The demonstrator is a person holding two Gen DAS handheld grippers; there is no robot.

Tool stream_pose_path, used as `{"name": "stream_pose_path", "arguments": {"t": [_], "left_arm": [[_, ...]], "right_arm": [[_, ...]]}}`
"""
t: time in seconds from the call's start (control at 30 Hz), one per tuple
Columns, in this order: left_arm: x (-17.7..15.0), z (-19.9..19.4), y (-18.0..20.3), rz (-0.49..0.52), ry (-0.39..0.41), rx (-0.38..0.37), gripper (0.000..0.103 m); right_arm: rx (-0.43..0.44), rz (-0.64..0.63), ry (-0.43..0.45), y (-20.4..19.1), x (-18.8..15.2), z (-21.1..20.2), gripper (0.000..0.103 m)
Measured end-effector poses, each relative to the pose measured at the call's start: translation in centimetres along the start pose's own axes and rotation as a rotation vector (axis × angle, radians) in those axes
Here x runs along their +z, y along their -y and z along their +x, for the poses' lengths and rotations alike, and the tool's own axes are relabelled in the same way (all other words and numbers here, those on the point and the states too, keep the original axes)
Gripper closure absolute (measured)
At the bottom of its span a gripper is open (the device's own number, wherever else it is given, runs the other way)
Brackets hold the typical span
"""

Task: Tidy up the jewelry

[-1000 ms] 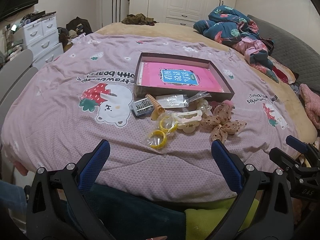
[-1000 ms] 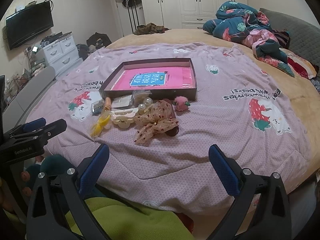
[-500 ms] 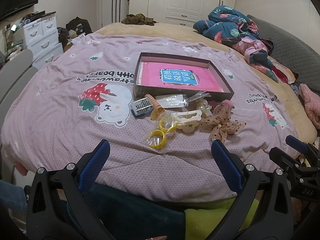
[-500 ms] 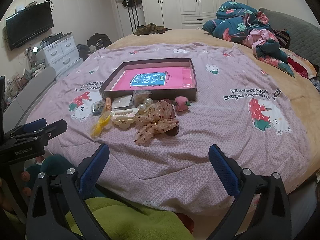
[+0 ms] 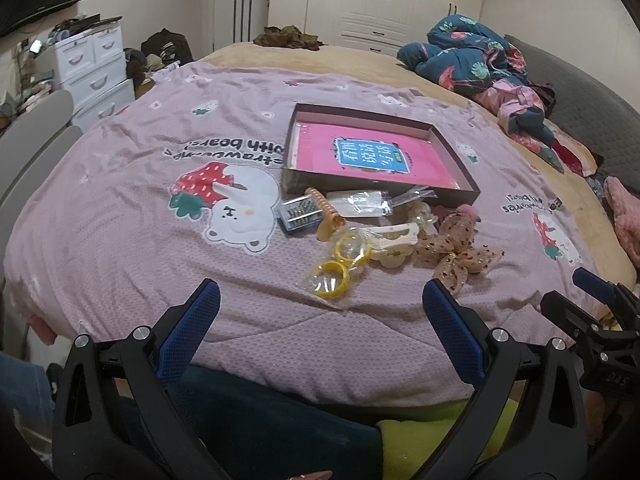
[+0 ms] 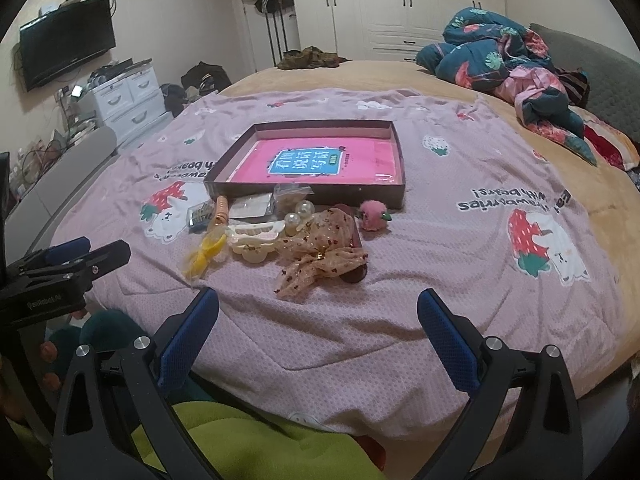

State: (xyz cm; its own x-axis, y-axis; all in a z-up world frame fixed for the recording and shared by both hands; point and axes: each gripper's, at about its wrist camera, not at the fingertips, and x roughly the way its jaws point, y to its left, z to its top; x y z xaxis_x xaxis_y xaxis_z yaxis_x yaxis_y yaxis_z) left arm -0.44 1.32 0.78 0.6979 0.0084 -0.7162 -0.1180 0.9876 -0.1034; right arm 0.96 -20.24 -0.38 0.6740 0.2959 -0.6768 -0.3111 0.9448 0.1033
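Both grippers, left (image 5: pixel 320 308) and right (image 6: pixel 318 312), hover fingers spread wide, empty, at the bed's (image 5: pixel 120 248) near edge; bare quilt lies before the hair accessories (image 5: pixel 360 236); only the right view shows the pink pompom (image 6: pixel 374 216).

left wrist: low at bed edge, faces tray (image 5: pixel 456 152) | right wrist: same, further right | shared: tray

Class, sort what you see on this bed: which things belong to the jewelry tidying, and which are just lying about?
Job:
shallow box
yellow bangles
lace bow
cream claw clip
pearl beads
pink pompom

Lying about:
crumpled quilt
drawer unit
TV
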Motion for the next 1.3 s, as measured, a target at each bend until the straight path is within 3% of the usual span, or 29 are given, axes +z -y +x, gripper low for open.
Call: {"name": "stream_pose_path", "arguments": {"t": [0.33,0.83,1.1,1.3], "left_arm": [[0.3,1.5,-2.2,-0.034,-0.014,0.018,0.008],[1.2,4.4,-2.6,-0.022,-0.048,0.036,0.008],[1.6,6.7,-2.5,0.017,-0.076,0.021,0.008],[1.6,8.8,-1.0,0.068,-0.103,-0.037,0.008]], "right_arm": [[0.024,-0.039,-0.018,-0.8,1.2,1.9,0.004],[0.063,-0.072,-0.065,-1.8,2.7,6.1,0.004],[0.062,-0.069,-0.080,-1.3,3.8,8.7,0.004],[0.038,-0.095,-0.099,-0.6,3.9,10.5,0.004]]}}
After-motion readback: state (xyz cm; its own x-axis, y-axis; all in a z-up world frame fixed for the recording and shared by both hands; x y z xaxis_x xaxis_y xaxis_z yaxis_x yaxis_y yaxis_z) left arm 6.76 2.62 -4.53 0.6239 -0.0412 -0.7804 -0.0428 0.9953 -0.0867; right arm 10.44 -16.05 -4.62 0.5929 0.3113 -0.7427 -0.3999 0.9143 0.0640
